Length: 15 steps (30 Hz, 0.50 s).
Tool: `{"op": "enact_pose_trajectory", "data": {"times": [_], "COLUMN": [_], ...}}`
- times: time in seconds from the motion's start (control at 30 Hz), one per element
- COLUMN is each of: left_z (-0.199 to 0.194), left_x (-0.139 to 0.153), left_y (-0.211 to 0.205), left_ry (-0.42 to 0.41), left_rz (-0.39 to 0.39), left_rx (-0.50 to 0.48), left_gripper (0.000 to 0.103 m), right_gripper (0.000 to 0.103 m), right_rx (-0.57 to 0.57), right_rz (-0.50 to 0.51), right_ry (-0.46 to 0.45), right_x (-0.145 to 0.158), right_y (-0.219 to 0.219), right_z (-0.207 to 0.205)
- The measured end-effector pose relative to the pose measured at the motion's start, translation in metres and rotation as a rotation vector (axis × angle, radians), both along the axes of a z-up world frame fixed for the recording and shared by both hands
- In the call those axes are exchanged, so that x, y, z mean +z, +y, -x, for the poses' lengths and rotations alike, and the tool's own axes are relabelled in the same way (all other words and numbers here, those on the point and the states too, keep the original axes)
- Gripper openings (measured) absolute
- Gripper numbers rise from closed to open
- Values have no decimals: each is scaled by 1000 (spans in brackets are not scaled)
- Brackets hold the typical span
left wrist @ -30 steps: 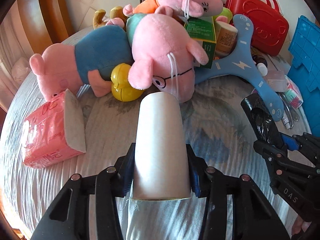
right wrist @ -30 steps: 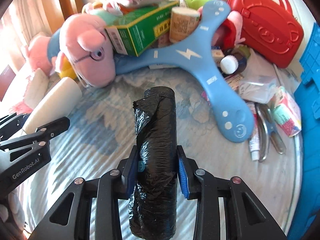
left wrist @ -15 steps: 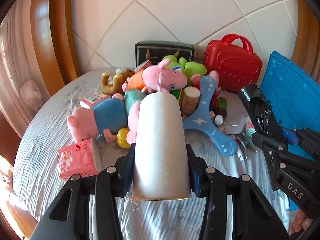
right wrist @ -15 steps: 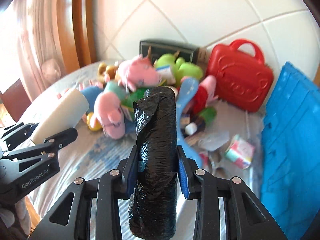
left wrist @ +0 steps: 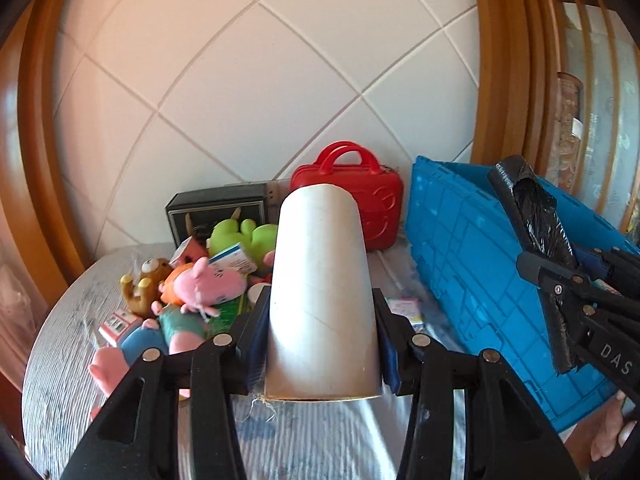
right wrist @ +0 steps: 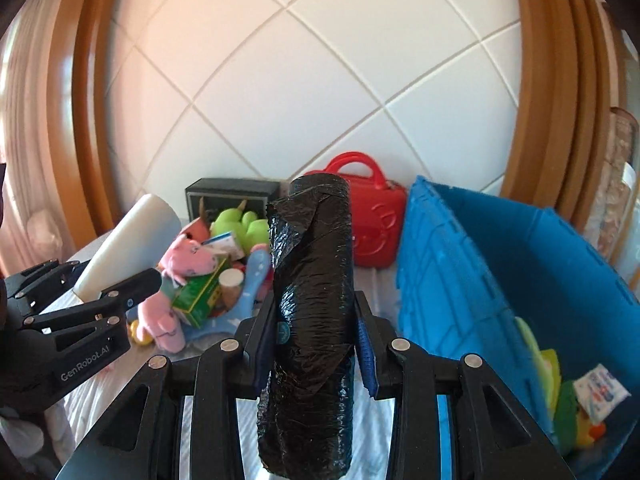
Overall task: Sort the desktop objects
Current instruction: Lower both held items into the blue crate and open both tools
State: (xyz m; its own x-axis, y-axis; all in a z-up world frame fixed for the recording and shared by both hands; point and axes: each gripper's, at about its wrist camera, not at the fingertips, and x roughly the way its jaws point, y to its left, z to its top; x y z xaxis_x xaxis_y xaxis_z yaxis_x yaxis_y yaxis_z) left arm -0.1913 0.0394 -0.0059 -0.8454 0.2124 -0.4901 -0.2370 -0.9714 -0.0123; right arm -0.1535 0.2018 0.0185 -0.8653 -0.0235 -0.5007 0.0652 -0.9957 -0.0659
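My left gripper [left wrist: 322, 340] clamps a smooth white cylindrical roll [left wrist: 322, 292], my right gripper [right wrist: 314, 336] a crinkly black plastic bag roll [right wrist: 310, 320], both held above the ribbed grey tablecloth [left wrist: 60, 352], ridged blue bin [right wrist: 460, 280] right, plush toys [left wrist: 200, 284] far left, white tiled wall [right wrist: 320, 80] behind.

text "DAS" – white letters on right gripper [left wrist: 532, 216] body, left wrist view | text "GenRobot.AI" – white letters on left gripper [right wrist: 132, 264] body, right wrist view | print on boxes in toy pile – too small to read
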Motion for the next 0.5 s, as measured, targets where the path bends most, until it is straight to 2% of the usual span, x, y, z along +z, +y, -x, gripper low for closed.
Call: {"op": "enact_pose_trajectory", "data": {"times": [0.3,0.5], "left_z": [-6,-13], "left_x": [42,58], "left_y": [154,252], "left_ry": [86,74], "left_rz": [-17,-20], "left_rx": [-184,-294], "left_gripper": [45,45], "right_gripper": [35,35], "right_rx": [-174,-270], "right_rz": [-6,-27], "right_ry": [122,121], "right_x": [52,55], "right_y": [132,227], "right_z": [-41,-58]}}
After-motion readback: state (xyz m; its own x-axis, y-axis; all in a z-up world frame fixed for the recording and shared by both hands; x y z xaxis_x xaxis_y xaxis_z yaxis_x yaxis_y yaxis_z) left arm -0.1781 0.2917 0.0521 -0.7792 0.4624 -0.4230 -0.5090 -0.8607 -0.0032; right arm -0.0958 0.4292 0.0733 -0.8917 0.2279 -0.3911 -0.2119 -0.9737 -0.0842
